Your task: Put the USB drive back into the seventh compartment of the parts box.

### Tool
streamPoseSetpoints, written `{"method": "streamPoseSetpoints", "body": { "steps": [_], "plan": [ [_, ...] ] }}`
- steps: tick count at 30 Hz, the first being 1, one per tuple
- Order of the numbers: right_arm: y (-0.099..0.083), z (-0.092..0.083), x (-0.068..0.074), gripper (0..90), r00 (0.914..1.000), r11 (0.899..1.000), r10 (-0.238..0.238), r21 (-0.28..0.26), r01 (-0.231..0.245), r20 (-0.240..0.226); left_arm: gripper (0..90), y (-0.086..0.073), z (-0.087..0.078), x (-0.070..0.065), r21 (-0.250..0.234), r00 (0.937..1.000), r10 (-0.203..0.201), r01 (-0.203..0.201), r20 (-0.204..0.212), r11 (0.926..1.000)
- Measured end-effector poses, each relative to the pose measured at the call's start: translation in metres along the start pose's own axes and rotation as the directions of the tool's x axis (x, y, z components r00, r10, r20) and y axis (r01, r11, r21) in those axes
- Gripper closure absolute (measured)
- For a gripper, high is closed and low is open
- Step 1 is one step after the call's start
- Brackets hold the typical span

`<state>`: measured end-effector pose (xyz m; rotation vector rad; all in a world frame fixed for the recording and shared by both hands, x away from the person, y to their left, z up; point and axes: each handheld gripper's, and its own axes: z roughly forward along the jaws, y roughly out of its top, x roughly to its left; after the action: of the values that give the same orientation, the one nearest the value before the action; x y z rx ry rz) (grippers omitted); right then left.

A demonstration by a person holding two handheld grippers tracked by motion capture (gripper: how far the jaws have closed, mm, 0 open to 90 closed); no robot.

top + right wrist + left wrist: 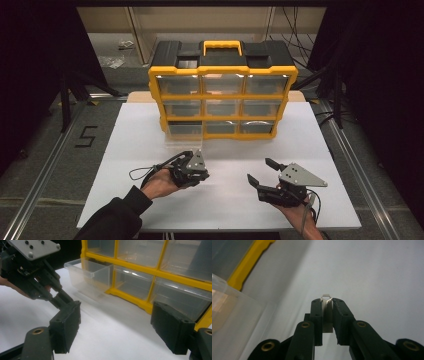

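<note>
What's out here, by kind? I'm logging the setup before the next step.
Yellow-and-black drawer organizers: 1
Clear drawers in it, one pulled out at bottom left: 9
Small metal pieces, clamped in the left gripper: 1
Grippers, counting the open right gripper: 2
Total: 13

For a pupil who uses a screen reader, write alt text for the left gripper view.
The left gripper's black fingers pinch a small flat metal piece above a white table. At left are a clear plastic drawer and a yellow frame edge.
</note>
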<state>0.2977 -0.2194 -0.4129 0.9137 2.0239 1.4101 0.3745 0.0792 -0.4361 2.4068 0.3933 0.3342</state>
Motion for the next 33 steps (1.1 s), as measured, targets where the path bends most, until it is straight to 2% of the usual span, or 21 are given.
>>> {"method": "streamPoseSetpoints", "body": {
  "steps": [5, 12, 25, 27, 33],
  "plan": [
    [0.000, 0.000, 0.000, 25.1, 1.0000, 1.000, 0.000, -0.001, 0.000, -0.002, 78.5, 0.000, -0.007, 0.004, -0.044, 0.9996, -0.022, 0.021, -0.019, 0.9988],
    [0.000, 0.000, 0.000, 25.0, 1.0000, 1.000, 0.001, 0.000, -0.001, -0.001, 78.5, 0.000, -0.019, 0.010, -0.131, 0.9965, -0.058, 0.050, -0.059, 0.9901],
    [0.000, 0.000, 0.000, 25.1, 1.0000, 1.000, -0.001, 0.000, 0.001, -0.003, 78.5, -0.001, -0.031, 0.017, -0.192, 0.9923, -0.085, 0.067, -0.089, 0.9791],
    [0.000, -0.001, 0.000, 25.1, 1.0000, 1.000, -0.001, -0.001, 0.001, -0.002, 78.5, -0.001, -0.034, 0.019, -0.215, 0.9907, -0.102, 0.080, -0.090, 0.9733],
    [0.000, 0.000, 0.000, 25.1, 1.0000, 1.000, -0.001, 0.001, 0.001, -0.003, 78.5, -0.003, -0.041, 0.023, -0.248, 0.9871, -0.115, 0.084, -0.112, 0.9652]
  ]
}}
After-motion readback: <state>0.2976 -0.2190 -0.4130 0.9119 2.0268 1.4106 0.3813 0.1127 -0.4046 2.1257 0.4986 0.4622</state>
